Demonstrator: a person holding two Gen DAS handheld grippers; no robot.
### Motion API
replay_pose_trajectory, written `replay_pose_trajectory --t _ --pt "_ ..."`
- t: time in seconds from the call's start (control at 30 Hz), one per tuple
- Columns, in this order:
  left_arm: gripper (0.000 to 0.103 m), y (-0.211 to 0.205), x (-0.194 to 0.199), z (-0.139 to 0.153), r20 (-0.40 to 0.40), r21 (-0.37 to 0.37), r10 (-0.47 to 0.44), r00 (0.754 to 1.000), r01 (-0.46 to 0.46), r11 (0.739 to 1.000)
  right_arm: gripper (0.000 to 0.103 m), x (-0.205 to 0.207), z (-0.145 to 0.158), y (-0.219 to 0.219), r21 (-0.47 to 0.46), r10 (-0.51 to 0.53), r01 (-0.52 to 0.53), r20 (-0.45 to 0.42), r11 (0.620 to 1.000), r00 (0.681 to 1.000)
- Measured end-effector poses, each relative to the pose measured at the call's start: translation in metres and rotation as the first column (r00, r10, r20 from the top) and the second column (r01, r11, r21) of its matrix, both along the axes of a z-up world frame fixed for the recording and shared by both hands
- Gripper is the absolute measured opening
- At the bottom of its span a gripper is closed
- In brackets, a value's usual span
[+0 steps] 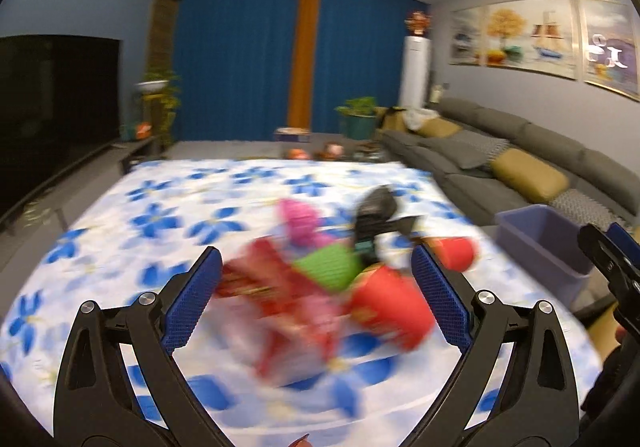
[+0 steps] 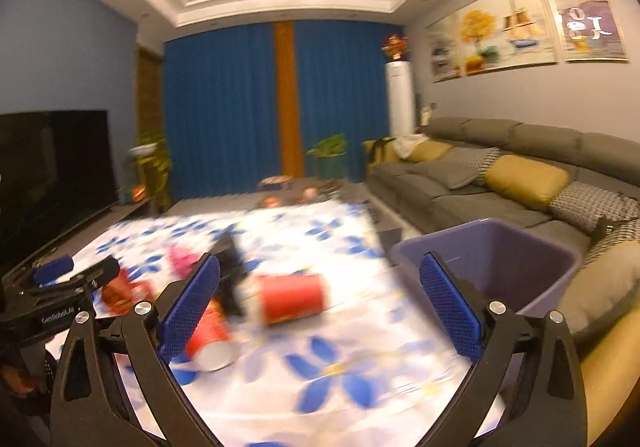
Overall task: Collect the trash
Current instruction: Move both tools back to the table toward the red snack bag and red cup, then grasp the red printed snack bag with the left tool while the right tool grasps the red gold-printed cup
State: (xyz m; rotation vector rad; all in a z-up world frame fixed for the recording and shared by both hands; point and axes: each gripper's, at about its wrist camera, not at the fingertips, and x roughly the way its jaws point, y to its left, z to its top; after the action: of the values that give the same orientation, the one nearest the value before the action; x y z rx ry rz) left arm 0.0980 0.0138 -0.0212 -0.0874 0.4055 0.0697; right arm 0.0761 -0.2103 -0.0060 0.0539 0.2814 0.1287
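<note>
Evidently the reach for the next piece was in hand: both the left gripper (image 1: pixel 316 297) and the right gripper (image 2: pixel 320 305) stood spread wide and empty. The trash heap (image 1: pixel 320 279) lay just ahead of the left one, 2 red cups (image 2: pixel 290 299) ahead of the right, the purple bin (image 2: pixel 516 247) beyond its right finger. Next, a steady descent onto 1 piece seemed needed.

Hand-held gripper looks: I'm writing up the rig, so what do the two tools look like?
Both match: the left hand-held gripper and right hand-held gripper have black angular frames, silver round bolts and blue mesh-textured finger pads. The left one's black body carries small white lettering.
</note>
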Motion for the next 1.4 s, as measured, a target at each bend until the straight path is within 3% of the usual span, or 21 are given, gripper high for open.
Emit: replay_pose_trajectory --t 0.2,0.43,0.6,0.73,0.83,0.97,1.2,1.4 --pt "0.094 0.051 -0.021 -0.014 -0.036 -0.007 0.086 0.996 -0.086 0.996 0.096 0.001 -0.017 0.052 -0.044 0.062 -0.063 -0.025 0.997 0.998" --pt "0.091 0.047 -0.013 -0.030 -0.081 -0.031 0.032 0.996 -0.035 0.999 0.096 0.009 -0.030 0.073 -0.065 0.084 -0.088 -0.063 0.994 0.994" --pt "0.069 0.033 0.011 -0.044 -0.149 -0.023 -0.013 0.989 0.009 1.000 0.096 0.016 -0.037 0.077 -0.071 0.089 -0.095 -0.088 0.993 0.992" --pt "0.064 0.029 0.028 -0.052 -0.199 -0.044 -0.039 0.979 0.031 0.999 0.096 0.024 -0.041 0.077 -0.074 0.096 -0.104 -0.104 0.992 0.990" --pt "0.055 0.027 0.037 -0.058 -0.229 -0.051 -0.061 0.972 0.051 0.997 0.096 0.031 -0.044 0.077 -0.078 0.106 -0.116 -0.120 0.990 0.987" --pt "0.034 0.029 0.047 -0.068 -0.275 -0.119 -0.112 0.955 0.082 0.990 0.094 0.044 -0.052 0.084 -0.090 0.133 -0.149 -0.163 0.985 0.978" --pt "0.010 0.035 0.049 -0.069 -0.259 -0.163 -0.134 0.957 0.094 0.982 0.091 0.063 -0.061 0.093 -0.105 0.177 -0.207 -0.243 0.973 0.954" --pt "0.008 0.047 0.038 -0.058 -0.203 -0.194 -0.136 0.970 0.096 0.976 0.084 0.076 -0.064 0.095 -0.104 0.193 -0.231 -0.285 0.968 0.939"
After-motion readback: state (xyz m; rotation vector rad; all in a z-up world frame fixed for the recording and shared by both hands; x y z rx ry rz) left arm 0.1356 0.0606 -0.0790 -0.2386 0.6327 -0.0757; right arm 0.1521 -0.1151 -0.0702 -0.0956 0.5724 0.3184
